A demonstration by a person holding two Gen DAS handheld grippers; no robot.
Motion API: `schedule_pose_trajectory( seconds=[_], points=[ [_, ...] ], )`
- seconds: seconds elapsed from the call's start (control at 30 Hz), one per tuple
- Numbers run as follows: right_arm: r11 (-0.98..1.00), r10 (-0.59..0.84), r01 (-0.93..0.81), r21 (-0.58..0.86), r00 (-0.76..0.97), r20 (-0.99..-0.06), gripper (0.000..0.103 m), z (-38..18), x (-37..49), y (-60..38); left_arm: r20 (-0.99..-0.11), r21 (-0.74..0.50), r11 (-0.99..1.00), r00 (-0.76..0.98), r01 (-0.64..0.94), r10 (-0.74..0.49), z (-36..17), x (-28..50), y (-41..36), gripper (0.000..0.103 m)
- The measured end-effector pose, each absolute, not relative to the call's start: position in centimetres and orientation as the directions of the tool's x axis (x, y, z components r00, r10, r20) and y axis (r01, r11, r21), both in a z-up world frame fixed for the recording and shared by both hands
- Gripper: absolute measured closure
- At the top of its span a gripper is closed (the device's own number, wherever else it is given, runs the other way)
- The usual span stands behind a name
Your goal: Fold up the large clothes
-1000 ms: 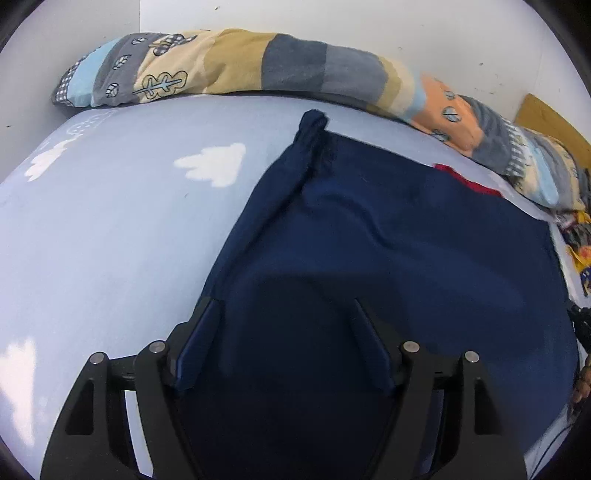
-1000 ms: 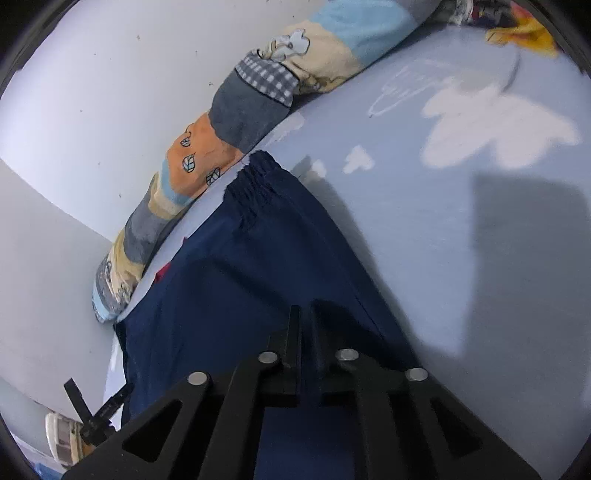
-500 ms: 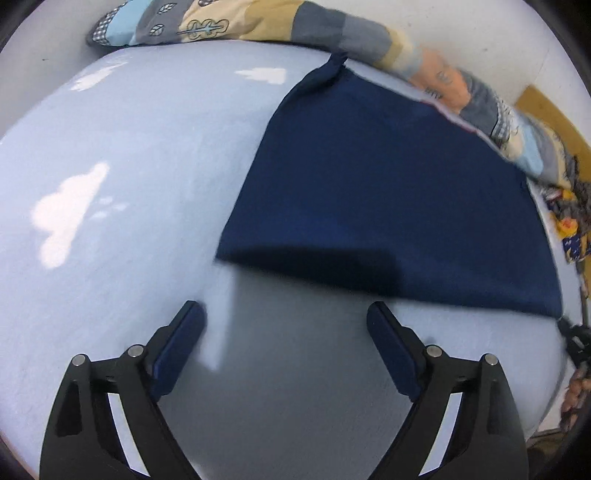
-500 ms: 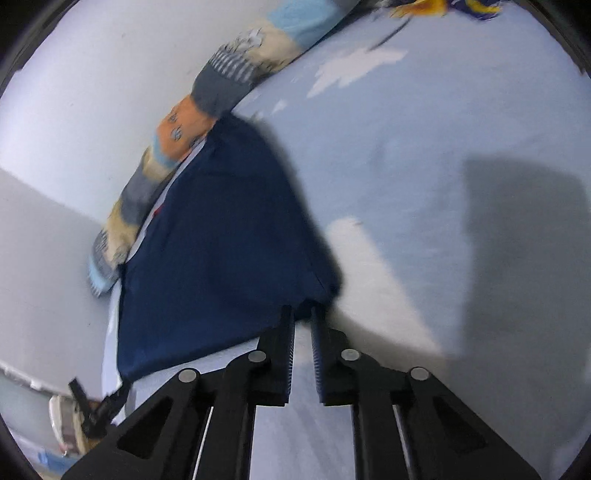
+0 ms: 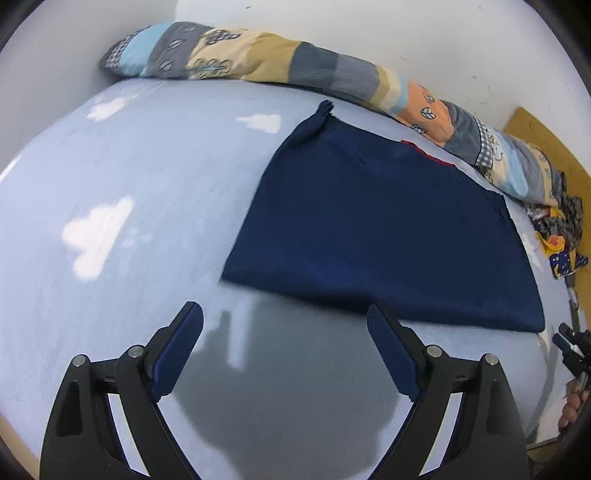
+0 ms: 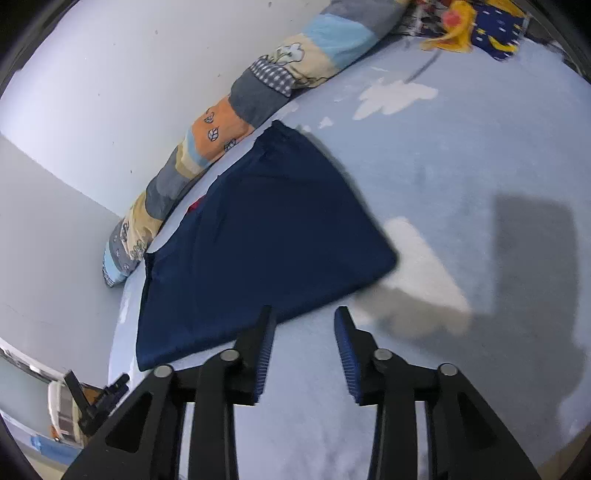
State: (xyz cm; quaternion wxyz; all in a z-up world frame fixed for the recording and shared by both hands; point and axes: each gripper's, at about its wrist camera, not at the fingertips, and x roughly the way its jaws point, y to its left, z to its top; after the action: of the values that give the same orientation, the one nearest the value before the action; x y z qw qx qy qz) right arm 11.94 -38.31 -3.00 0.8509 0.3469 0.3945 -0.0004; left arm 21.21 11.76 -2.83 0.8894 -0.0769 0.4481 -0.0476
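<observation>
A dark navy garment (image 5: 380,229) lies folded flat on the light blue bed sheet (image 5: 129,192), with a red patch at its far edge. It also shows in the right wrist view (image 6: 258,236). My left gripper (image 5: 284,314) is open and empty, just short of the garment's near fold edge. My right gripper (image 6: 304,321) is open and empty, at the near edge of the garment by its right corner.
A long patchwork bolster (image 5: 295,70) lies along the white wall behind the garment. A pile of patterned cloth (image 5: 561,236) sits at the bed's right end, also seen in the right wrist view (image 6: 469,26). White cloud prints dot the sheet.
Both grippers have drawn back from the garment. The right gripper, shut on the garment's corner before, has opened and let go. The left gripper stays open.
</observation>
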Motion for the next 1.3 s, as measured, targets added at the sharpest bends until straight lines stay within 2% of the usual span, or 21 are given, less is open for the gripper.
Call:
schedule_pose_trajectory(
  seconds=[0.17,0.23,0.3,0.4,0.43,0.53,0.7,0.8,0.87,0.93,1.3],
  points=[
    [0.778,0.269,0.293,0.556,0.644,-0.716,0.065,-5.4,14.3,-37.8,-0.798,-0.148,0.988,0.587,0.033,-0.139,-4.7,23.8,9.9,0.012],
    [0.774,0.247,0.344,0.532,0.61,-0.753,0.068,-6.9,14.7,-38.2,-0.832,-0.128,0.991,0.54,0.029,-0.123,-6.4,24.9,9.6,0.011],
    [0.734,0.278,0.359,0.577,0.616,-0.737,0.073,-8.1,14.4,-39.1,-0.843,-0.111,0.993,0.527,0.032,-0.112,-7.4,25.0,9.5,0.009],
    [0.752,0.252,0.373,0.544,0.6,-0.759,0.099,-8.7,13.8,-39.9,-0.841,-0.105,0.994,0.531,0.035,-0.107,-7.9,24.6,9.9,0.003],
    [0.743,0.26,0.375,0.554,0.601,-0.756,0.103,-8.9,13.5,-40.3,-0.844,-0.107,0.994,0.526,0.026,-0.104,-8.2,24.5,10.2,0.001],
    [0.677,0.289,0.414,0.609,0.612,-0.736,0.103,-9.4,12.5,-41.6,-0.848,-0.174,0.985,0.509,-0.002,-0.149,-9.0,24.0,11.4,0.0],
    [0.717,0.231,0.432,0.546,0.592,-0.772,0.103,-8.0,10.7,-40.9,-0.86,-0.036,0.999,0.508,0.033,-0.048,-9.1,20.8,10.4,0.0],
    [0.717,0.221,0.436,0.544,0.599,-0.77,0.092,-6.7,8.9,-40.3,-0.856,-0.065,0.998,0.514,0.014,-0.063,-8.3,18.6,10.8,0.0],
    [0.716,0.227,0.427,0.553,0.606,-0.762,0.071,-6.1,7.8,-40.1,-0.847,-0.068,0.998,0.528,0.018,-0.067,-7.8,16.9,10.8,0.0],
    [0.704,0.237,0.415,0.576,0.627,-0.742,0.065,-5.4,6.8,-39.8,-0.842,-0.077,0.997,0.535,0.018,-0.075,-7.4,15.8,10.9,0.0],
    [0.641,0.298,0.391,0.66,0.666,-0.684,0.06,-5.4,6.2,-39.2,-0.818,-0.21,0.978,0.549,-0.002,-0.174,-5.7,16.1,11.6,0.0]
  ],
)
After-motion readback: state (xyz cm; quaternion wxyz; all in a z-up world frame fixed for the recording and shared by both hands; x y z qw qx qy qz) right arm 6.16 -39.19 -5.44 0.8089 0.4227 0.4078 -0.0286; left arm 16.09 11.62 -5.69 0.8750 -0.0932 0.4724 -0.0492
